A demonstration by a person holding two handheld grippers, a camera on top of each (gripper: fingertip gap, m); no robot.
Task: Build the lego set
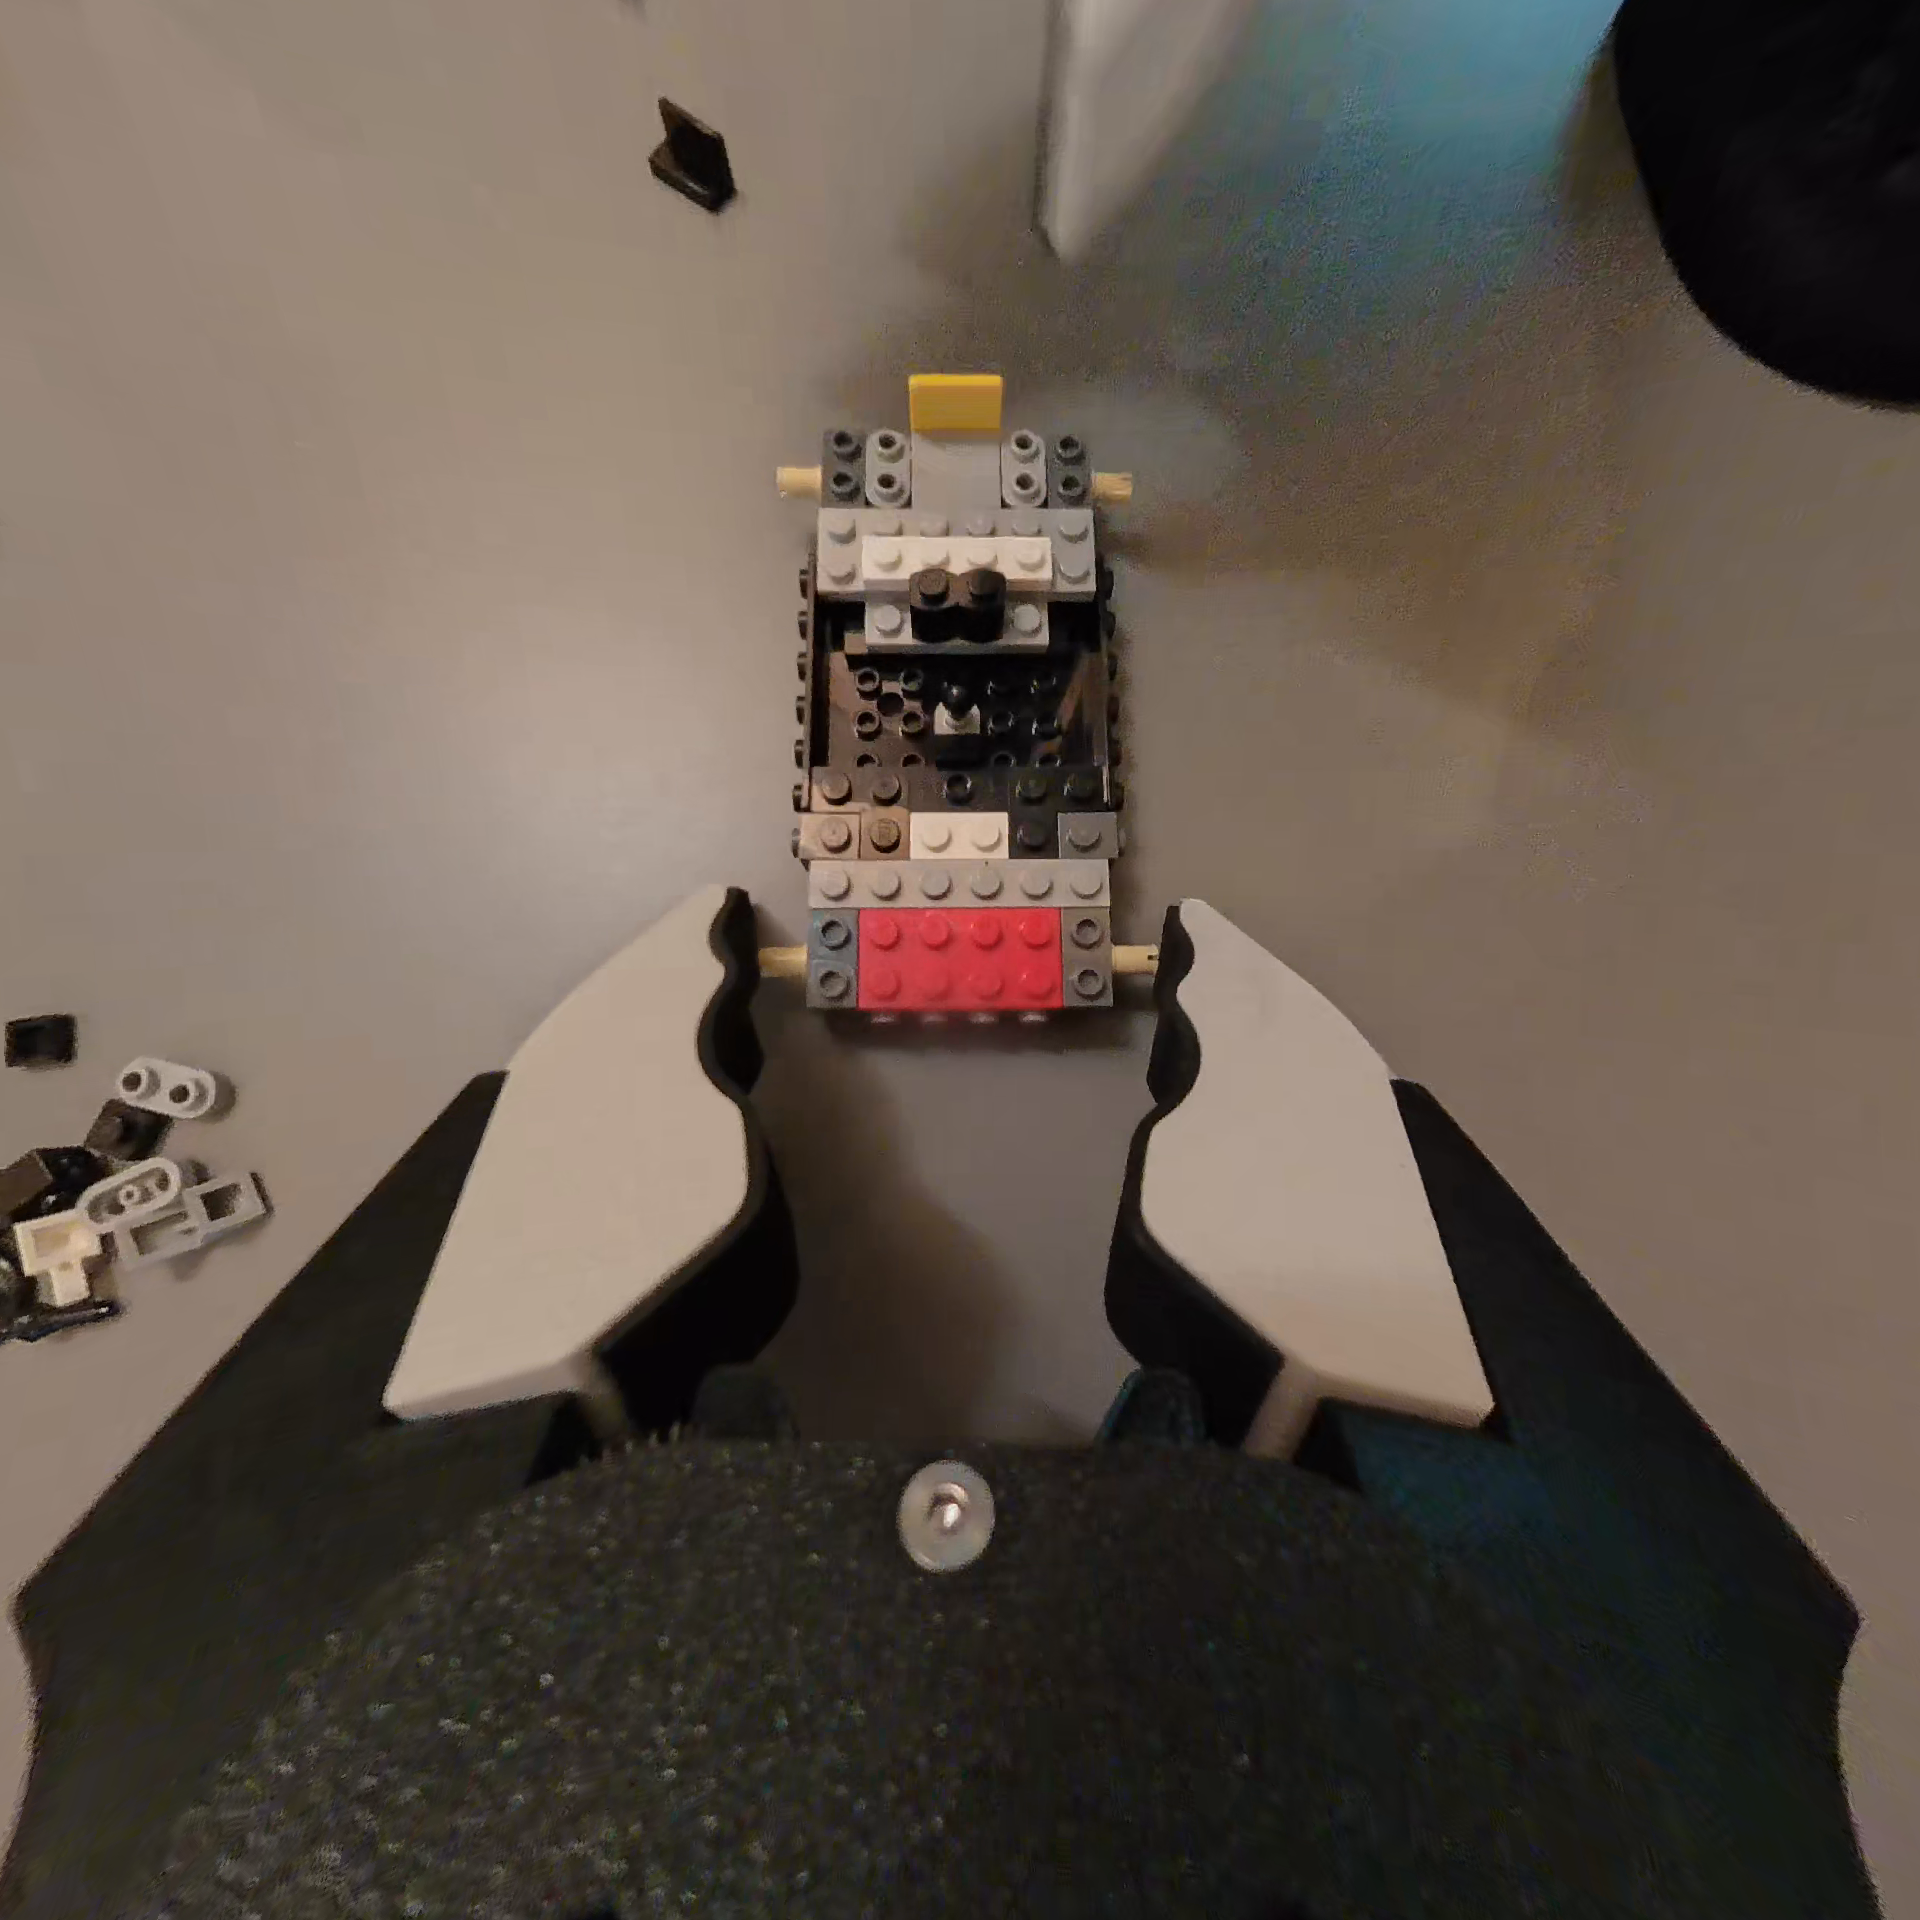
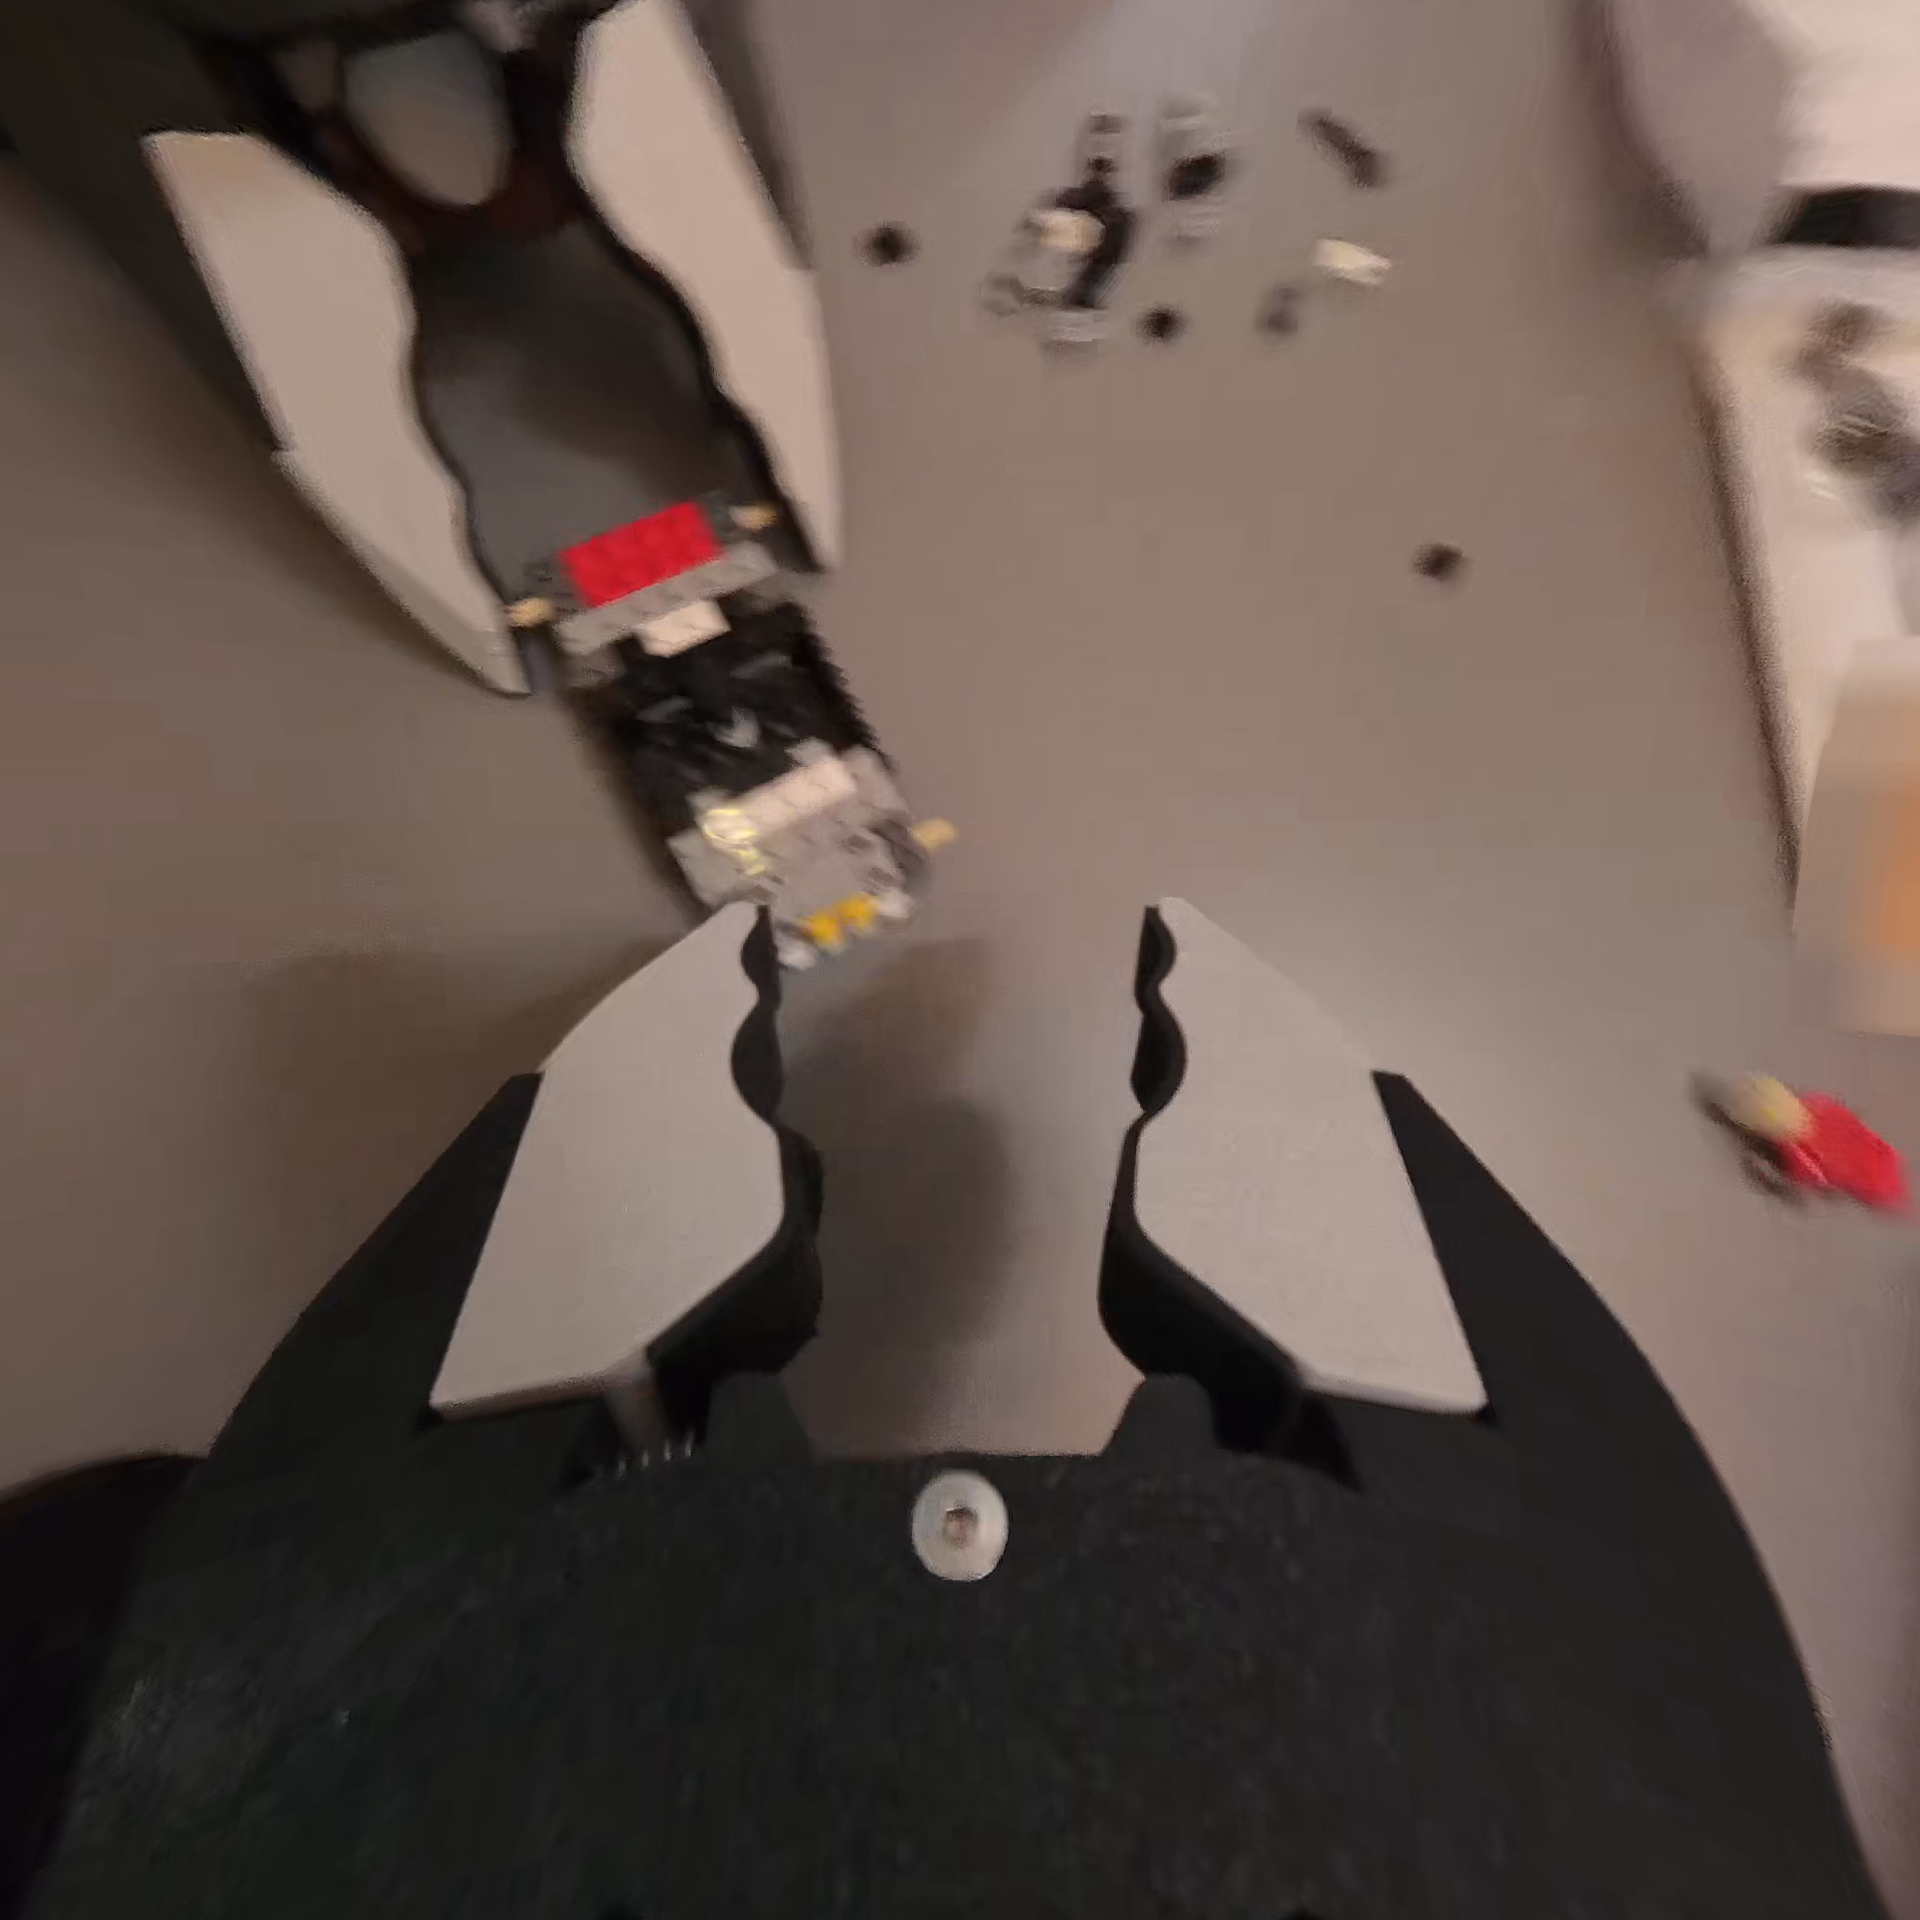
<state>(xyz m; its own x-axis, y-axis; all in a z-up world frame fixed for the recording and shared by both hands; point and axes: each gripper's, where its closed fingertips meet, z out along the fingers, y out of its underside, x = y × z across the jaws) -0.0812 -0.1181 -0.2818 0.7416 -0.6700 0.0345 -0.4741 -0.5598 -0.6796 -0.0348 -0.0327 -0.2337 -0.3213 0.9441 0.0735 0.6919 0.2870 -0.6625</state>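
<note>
A partly built lego car [image 1: 956,852] lies flat on the grey table. It has a red brick [image 1: 961,961] at its near end, a yellow tile [image 1: 956,400] at its far end and tan axle pins sticking out at both ends. My left gripper [image 1: 956,935] is open. Its fingertips flank the red end, right at the tips of the rear axle pins. In the blurred right wrist view the car [image 2: 748,727] runs diagonally, with the left gripper [image 2: 665,613] around its red end. My right gripper [image 2: 951,925] is open and empty. Its left fingertip is beside the car's yellow end.
Loose grey, white and black pieces [image 1: 135,1174] lie at the left, and a single black piece [image 1: 691,156] farther off. A white object [image 1: 1101,125] and a dark round thing [image 1: 1787,187] stand at the back. In the right wrist view, scattered pieces [image 2: 1101,239] and a red piece [image 2: 1839,1153] show. Tip to tip, the grippers are about 11 centimetres apart. To the single black piece [image 1: 691,156]: right tips about 6 centimetres, left tips about 15 centimetres.
</note>
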